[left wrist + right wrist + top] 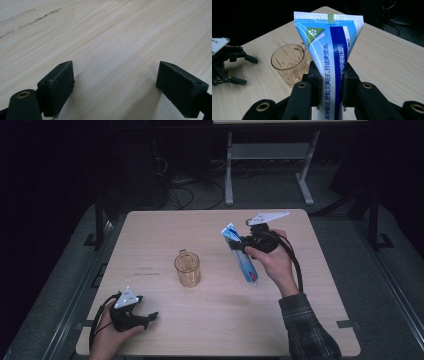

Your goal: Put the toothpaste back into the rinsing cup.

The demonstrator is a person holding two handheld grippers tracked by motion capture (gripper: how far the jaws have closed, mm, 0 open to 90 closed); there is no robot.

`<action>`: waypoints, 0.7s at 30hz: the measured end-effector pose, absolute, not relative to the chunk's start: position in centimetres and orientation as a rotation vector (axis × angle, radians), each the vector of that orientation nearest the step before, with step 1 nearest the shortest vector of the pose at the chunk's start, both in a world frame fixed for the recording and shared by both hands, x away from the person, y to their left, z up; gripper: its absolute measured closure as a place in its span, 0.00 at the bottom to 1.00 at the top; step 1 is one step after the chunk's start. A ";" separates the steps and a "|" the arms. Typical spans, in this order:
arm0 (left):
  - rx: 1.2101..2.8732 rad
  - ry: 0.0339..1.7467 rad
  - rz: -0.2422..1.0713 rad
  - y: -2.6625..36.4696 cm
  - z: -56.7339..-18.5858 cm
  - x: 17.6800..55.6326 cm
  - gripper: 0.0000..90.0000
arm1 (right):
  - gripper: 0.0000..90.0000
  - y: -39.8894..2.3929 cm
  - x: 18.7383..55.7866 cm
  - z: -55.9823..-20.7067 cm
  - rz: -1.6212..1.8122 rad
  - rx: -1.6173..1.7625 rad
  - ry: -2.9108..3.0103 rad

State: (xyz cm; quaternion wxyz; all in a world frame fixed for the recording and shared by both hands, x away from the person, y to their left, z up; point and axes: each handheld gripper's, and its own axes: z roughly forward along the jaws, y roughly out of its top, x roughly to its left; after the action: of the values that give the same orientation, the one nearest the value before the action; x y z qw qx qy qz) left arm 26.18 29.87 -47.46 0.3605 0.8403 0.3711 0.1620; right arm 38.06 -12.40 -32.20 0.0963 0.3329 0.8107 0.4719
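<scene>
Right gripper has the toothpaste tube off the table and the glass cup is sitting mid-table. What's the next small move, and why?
Probably carry the toothpaste tube toward the glass cup and turn it more upright over the rim. The right gripper is clamped on the tube's body; the cup stands upright and looks empty on the table. The left gripper rests open on the near left, apart from the cup.

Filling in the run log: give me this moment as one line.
right gripper: shut on toothpaste tube, lifted off table | left gripper: open, resting | glass cup: upright, untouched

Right tool [331, 93] clamped (left tool [115, 87] agape)
</scene>
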 end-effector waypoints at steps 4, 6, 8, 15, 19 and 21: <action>2.166 0.956 0.419 29.9 -47.5 26.2 0.15 | 0.82 -11.3 38.6 -31.6 1.397 0.962 2.406; 2.166 0.956 0.419 29.9 -47.5 26.2 0.15 | 0.82 -10.8 38.7 -31.4 1.406 0.959 2.402; 2.167 0.956 0.420 29.9 -47.5 26.2 0.15 | 0.82 -10.4 38.8 -31.2 1.410 0.950 2.405; 2.169 0.954 0.419 29.9 -47.5 26.2 0.15 | 0.82 -8.6 39.4 -30.6 1.419 0.918 2.408; 2.170 0.952 0.418 29.9 -47.5 26.2 0.15 | 0.82 -7.6 39.7 -29.9 1.429 0.893 2.405; 2.170 0.952 0.418 29.9 -47.5 26.2 0.15 | 0.82 -7.1 39.8 -29.6 1.440 0.881 2.403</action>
State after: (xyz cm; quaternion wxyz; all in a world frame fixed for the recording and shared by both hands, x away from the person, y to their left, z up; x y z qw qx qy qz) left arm 26.19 29.88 -47.45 0.3595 0.8415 0.3692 0.1619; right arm 39.84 -7.09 -29.59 0.1023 0.2983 0.8140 0.4878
